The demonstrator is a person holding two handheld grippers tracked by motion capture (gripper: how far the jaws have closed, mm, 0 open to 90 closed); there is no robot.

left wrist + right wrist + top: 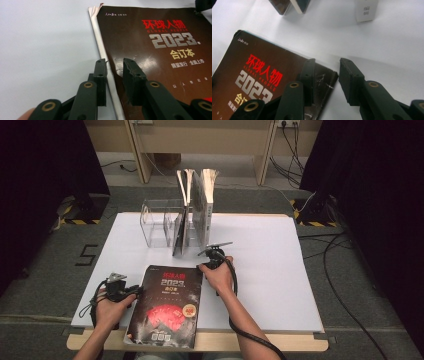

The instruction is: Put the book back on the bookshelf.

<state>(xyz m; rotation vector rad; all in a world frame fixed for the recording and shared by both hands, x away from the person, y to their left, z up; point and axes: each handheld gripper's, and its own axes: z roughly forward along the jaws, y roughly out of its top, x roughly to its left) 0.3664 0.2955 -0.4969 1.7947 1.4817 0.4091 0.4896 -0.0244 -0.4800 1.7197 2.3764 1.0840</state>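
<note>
- The dark magazine [167,306] lies flat, cover up, at the near edge of the white table [270,285], its lower end reaching over the wooden rim.
- The left gripper [131,292] sits at the magazine's left edge, about halfway up it. In the left gripper view its jaws straddle that edge: one finger over the bare table, the other over the dark cover [160,47], with the pale page edges in the gap. The jaws stand parted and I cannot see the pads pressing on the paper.
- The right gripper [204,266] is at the magazine's far right corner. In the right gripper view its jaws are spread, one finger above the cover's corner [322,77], the other over white table beside it; nothing is pinched.
- Farther back, well apart from both grippers, a clear rack [160,222] stands on the table with upright books [197,212] leaning in it and beside it.
</note>
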